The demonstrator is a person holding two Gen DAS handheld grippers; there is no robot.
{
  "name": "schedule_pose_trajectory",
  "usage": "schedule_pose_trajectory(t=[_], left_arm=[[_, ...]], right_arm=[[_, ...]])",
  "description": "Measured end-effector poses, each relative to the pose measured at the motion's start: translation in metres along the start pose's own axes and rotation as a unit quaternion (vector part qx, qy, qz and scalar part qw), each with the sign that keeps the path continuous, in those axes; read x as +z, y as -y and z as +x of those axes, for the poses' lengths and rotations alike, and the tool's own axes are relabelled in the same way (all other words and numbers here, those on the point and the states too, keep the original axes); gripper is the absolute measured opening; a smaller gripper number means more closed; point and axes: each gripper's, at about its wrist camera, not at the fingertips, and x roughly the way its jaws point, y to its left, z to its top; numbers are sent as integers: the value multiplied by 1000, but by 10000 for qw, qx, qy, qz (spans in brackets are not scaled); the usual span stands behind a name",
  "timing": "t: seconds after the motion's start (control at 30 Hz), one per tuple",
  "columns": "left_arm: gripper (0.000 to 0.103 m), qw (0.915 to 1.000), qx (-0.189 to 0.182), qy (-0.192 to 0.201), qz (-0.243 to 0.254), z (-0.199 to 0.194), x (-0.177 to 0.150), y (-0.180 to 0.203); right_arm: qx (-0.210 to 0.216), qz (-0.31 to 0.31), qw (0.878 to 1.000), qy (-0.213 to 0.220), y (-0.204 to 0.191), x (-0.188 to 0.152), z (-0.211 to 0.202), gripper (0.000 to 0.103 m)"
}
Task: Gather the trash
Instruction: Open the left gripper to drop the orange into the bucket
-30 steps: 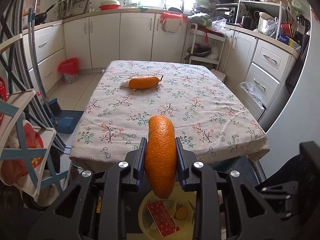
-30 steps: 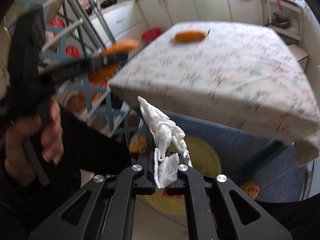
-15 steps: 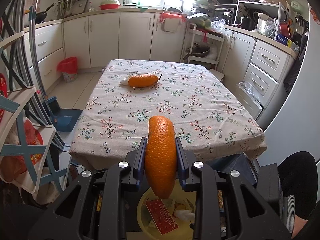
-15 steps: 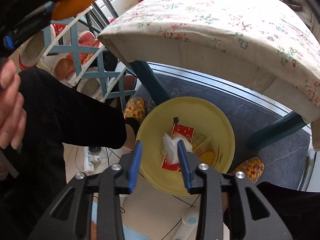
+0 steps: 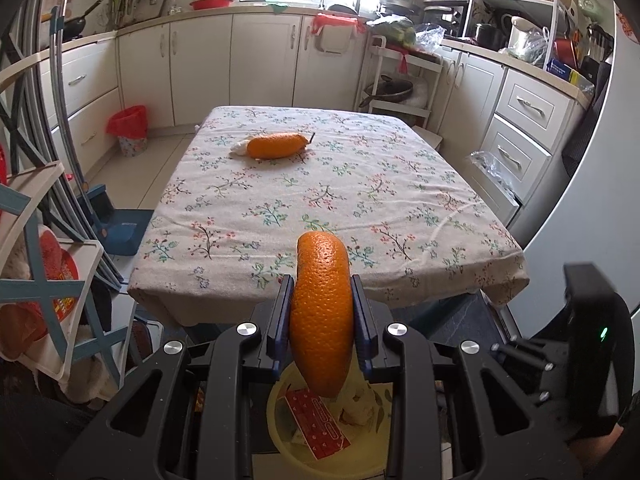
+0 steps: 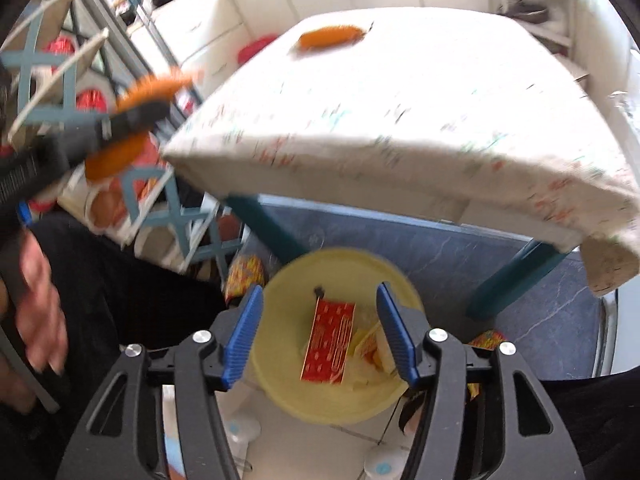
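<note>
A: What is the left claw (image 5: 321, 334) holding?

B: An orange peel (image 5: 321, 316). The blue pads squeeze it from both sides, and it sticks up above the bin (image 5: 280, 436).

A: And the right claw (image 6: 320, 336)?

B: Its jaws have just been opening. They stand wide apart with nothing between them, right over the yellow bin (image 6: 280, 376) on the floor.

A: What is in the bin?

B: A red wrapper (image 6: 329, 342), plus some pale scraps (too blurry to name).

A: What is past the bin?

B: The table (image 5: 400, 184) with a flowery cloth. Another peel (image 5: 276, 145) lies far down it, touching a small white scrap (image 5: 239, 147).

A: Can one claw see the other?

B: Yes. The right view shows the left claw (image 6: 132, 114) off to the side, gripping its peel (image 6: 154, 86), with a hand (image 6: 38, 296) below it.
</note>
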Motion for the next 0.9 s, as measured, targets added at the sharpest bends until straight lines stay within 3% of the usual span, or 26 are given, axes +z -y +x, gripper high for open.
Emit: schedule_pose_trajectory(t=[0.37,0.67,0.77,0.9], left_arm=[[25,9973,-300,-622,251,15,-31,23],[27,9857,-433,-1538,531,44,-57,39],[39,9802,-430,-1824,640,52,-65,43],[63,9811,-291,-1764,742,51,-66,47]], right_arm=[[-95,827,9917,976,33,10,-35,64],[-44,1091,9877,1116,41,9,-41,65],[-29,1120,9873,1125,42,9,-42,65],[-9,1130,9873,1117,42,9,-42,65]])
